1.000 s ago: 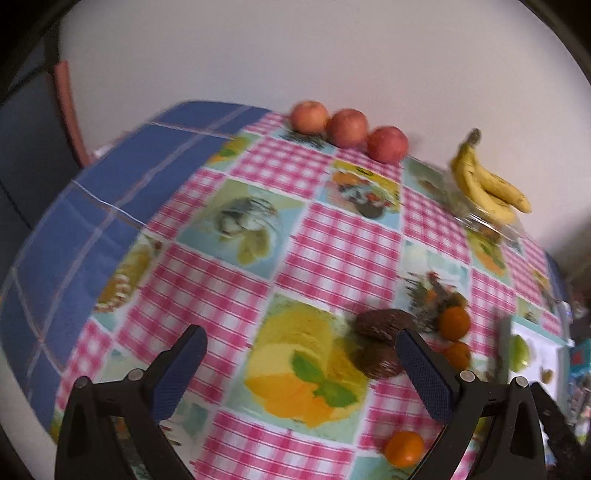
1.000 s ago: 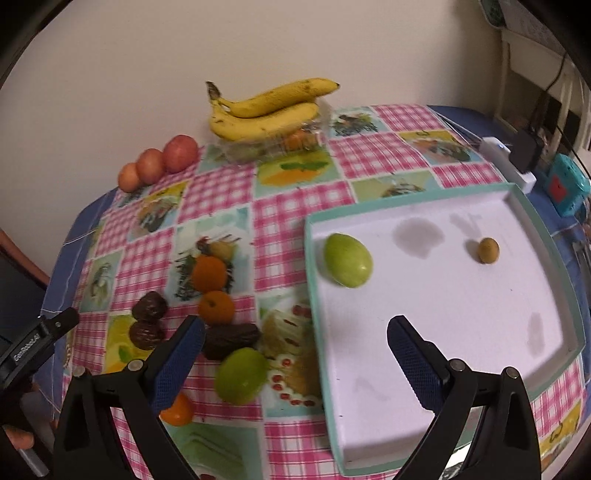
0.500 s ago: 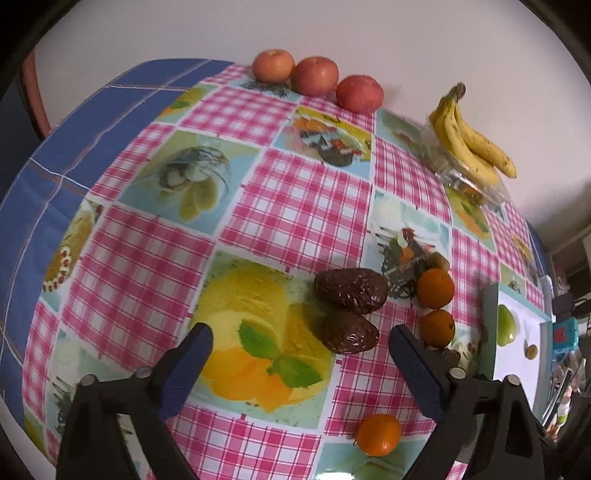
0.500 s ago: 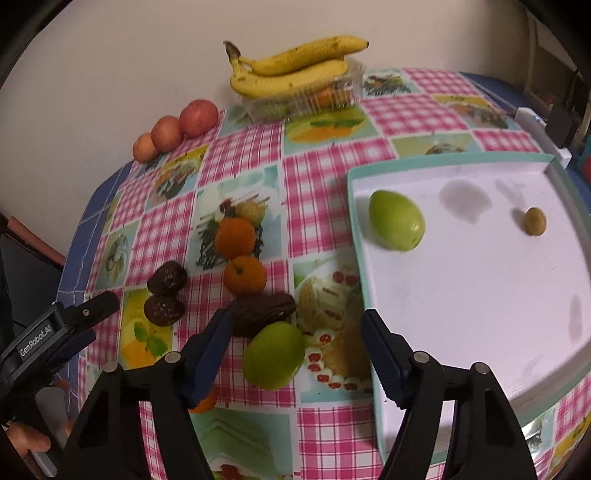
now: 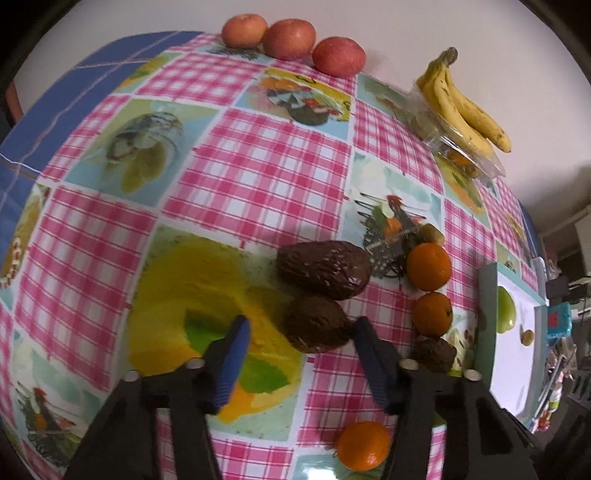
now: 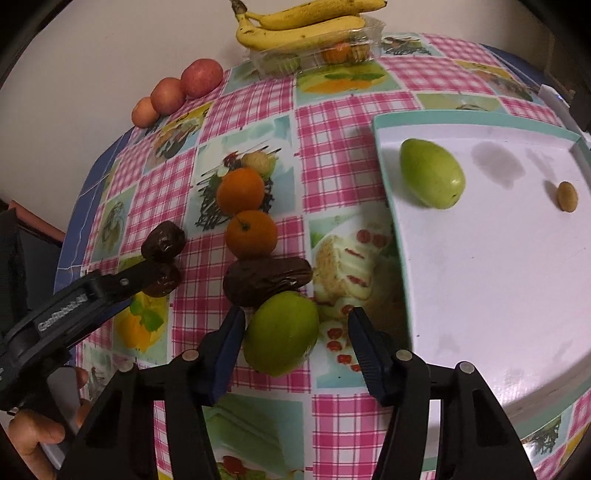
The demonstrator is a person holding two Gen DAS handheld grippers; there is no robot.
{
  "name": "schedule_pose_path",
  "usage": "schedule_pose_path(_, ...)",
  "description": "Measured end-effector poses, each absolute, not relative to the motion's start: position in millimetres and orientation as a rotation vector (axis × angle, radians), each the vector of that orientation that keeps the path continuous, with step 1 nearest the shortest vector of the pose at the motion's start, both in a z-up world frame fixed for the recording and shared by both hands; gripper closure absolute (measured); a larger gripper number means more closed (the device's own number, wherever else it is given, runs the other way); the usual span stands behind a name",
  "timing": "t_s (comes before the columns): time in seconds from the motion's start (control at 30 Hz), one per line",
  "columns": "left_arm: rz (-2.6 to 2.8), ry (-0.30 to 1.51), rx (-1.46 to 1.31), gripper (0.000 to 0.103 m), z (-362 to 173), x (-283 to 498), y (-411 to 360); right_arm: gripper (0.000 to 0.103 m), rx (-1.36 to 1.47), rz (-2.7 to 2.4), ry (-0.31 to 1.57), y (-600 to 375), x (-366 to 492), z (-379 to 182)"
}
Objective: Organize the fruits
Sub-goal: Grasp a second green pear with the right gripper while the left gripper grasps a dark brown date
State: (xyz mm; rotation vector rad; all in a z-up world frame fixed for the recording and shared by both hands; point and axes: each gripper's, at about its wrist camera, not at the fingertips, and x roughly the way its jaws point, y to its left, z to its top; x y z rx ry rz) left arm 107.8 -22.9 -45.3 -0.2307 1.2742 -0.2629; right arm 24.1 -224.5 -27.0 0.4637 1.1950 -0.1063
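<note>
My left gripper (image 5: 301,328) is open, its blue fingers either side of a dark brown fruit (image 5: 317,323) on the checked tablecloth; a second brown fruit (image 5: 325,269) lies just behind. My right gripper (image 6: 295,321) is open around a green fruit (image 6: 282,332), touching neither side clearly. A brown fruit (image 6: 266,280) and two oranges (image 6: 251,232) lie beyond it. The white tray (image 6: 517,295) to the right holds another green fruit (image 6: 430,177) and a small brown fruit (image 6: 567,195).
Three red apples (image 5: 288,35) and a banana bunch (image 5: 461,107) on a clear box stand along the back wall. An orange (image 5: 364,446) lies near the table's front. The left gripper's arm (image 6: 74,306) crosses the right wrist view.
Both grippers have moved forward and down. The left now brackets the nearer brown fruit and has narrowed; the right now brackets the green fruit.
</note>
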Motion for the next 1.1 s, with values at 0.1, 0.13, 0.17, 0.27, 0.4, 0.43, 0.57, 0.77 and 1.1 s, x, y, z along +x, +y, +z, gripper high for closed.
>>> schedule_pose_path(0.1,-0.290,1.272,-0.237,0.061,-43.3,108.1,-26.2,0.050,0.462,-0.088,1.199,-220.3,25.6,-27.6)
schedule_pose_path(0.13,-0.289,1.272,-0.231,0.061,-42.7,108.1,-26.7,0.051,0.459,-0.083,1.200,-219.0,25.8,-28.1)
schedule_pose_path(0.17,-0.288,1.270,-0.225,0.061,-42.4,107.9,-27.1,0.051,0.459,-0.079,1.202,-217.9,26.3,-28.4)
schedule_pose_path(0.27,-0.287,1.276,-0.236,0.061,-43.2,108.6,-24.8,0.055,0.468,-0.057,1.208,-215.5,27.2,-30.4)
schedule_pose_path(0.4,-0.278,1.283,-0.259,0.061,-44.2,108.6,-20.4,0.056,0.475,-0.046,1.210,-214.1,27.8,-32.6)
schedule_pose_path(0.43,-0.277,1.284,-0.266,0.061,-44.4,108.4,-19.6,0.056,0.478,-0.042,1.211,-213.6,28.0,-33.6)
schedule_pose_path(0.57,-0.273,1.285,-0.273,0.061,-44.0,106.5,-18.5,0.059,0.464,-0.041,1.218,-211.4,29.6,-35.6)
schedule_pose_path(0.77,-0.271,1.287,-0.289,0.061,-44.5,106.5,-17.3,0.059,0.466,-0.040,1.217,-212.6,29.5,-35.6)
schedule_pose_path(1.1,-0.271,1.282,-0.285,0.062,-39.5,105.9,-17.8,0.059,0.479,-0.043,1.222,-214.0,27.6,-35.2)
